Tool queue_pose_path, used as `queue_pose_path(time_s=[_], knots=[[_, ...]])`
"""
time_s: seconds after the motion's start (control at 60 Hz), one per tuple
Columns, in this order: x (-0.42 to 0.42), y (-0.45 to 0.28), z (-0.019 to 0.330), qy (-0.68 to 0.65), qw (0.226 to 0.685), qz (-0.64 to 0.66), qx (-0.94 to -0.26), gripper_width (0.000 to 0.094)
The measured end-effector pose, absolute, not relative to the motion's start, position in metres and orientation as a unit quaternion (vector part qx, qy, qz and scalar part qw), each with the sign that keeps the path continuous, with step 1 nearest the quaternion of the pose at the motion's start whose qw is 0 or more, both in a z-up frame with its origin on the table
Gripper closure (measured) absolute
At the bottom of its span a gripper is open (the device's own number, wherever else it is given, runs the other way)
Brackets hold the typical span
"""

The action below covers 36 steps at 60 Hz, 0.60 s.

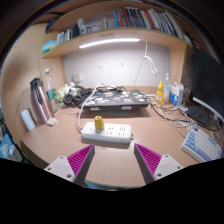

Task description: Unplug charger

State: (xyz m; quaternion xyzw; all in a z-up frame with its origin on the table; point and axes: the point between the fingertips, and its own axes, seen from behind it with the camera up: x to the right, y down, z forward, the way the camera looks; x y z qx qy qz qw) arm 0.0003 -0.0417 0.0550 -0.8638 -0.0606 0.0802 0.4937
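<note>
Wooden desk [60, 140] stretches out under my gripper [114, 160], its fingers spread wide with nothing between them, the magenta pads [80, 157] hanging above the desk's near edge. Just ahead of them lies a white power strip [108, 131], well short of the desk's back edge, with a yellow charger [98, 123] plugged into it near its left end. A white cable [88, 103] arcs up from there. Toward the right edge I see a keyboard [203, 146]. Beyond, along the back edge, clutter and bottles [160, 93] stand under a lit shelf of books [120, 20].
</note>
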Motion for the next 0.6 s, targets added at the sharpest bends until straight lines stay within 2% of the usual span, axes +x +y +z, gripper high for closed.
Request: queue_pose_path(time_s=[0.383, 0.6], knots=[[-0.063, 0.020, 0.060, -0.086, 0.524, 0.104, -0.841, 0.0071], [-0.074, 0.081, 0.039, -0.058, 0.531, 0.067, -0.843, 0.0101]])
